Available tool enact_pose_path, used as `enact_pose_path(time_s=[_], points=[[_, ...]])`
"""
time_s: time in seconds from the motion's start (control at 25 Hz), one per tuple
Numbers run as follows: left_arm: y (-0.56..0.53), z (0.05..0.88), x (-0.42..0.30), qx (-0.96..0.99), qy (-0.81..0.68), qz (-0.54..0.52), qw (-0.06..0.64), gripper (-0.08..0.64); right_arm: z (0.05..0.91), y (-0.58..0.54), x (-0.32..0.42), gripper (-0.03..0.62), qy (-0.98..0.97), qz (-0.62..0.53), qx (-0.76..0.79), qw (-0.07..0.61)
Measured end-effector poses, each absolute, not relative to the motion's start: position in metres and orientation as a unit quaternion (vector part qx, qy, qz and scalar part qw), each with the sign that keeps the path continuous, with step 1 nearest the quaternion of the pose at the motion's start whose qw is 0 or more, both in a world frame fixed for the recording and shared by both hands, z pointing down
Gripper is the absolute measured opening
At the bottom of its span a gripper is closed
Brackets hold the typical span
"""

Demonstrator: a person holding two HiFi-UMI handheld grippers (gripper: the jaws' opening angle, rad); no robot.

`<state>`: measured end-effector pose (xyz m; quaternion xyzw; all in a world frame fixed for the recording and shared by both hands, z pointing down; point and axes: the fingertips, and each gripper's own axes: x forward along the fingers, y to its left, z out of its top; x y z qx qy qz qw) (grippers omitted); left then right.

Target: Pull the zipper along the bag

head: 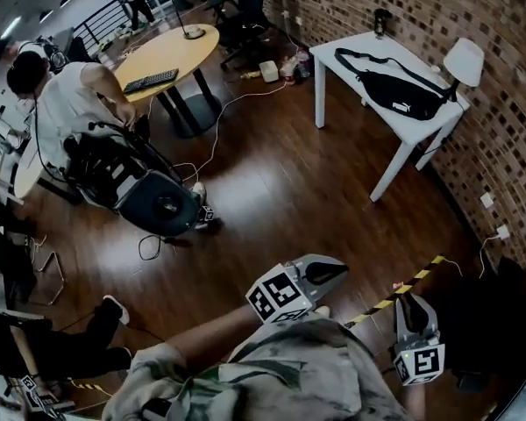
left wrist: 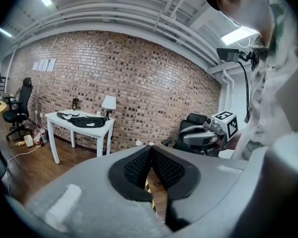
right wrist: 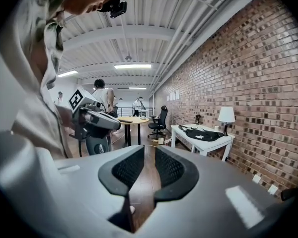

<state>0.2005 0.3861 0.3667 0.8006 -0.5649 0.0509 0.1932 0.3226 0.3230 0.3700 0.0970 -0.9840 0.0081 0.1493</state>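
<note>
A black waist bag (head: 394, 90) with a long strap lies on a white table (head: 361, 45) by the brick wall, far across the room from both grippers. It also shows small in the left gripper view, the bag (left wrist: 87, 122), and in the right gripper view, the bag (right wrist: 201, 133). My left gripper (head: 320, 273) is held close to my body, and its tips (left wrist: 150, 150) meet with nothing between them. My right gripper (head: 414, 310) hangs beside it with a clear gap between its pads (right wrist: 149, 150), and it holds nothing.
A white lamp (head: 463, 60) stands on the bag's table. An oval wooden table (head: 171, 51) and office chairs stand at the back. A seated person (head: 66, 103) is at the left beside black equipment (head: 158, 202). Cables and yellow-black tape (head: 403, 288) lie on the wooden floor.
</note>
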Motion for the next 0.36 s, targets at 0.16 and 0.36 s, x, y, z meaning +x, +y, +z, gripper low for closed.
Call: enact_pose_path(time_s=[0.16,0.36], points=[[0.395,0.369,0.167,0.78,-0.591,0.043,0.2,0.002,0.368,0.321,0.286,0.077,-0.986,0.01,0.07,0.151],[0.404,0.381,0.12,0.764,-0.612,0.032,0.203,0.002,0.371,0.323,0.242,0.077,-0.985,0.008,0.057,0.164]])
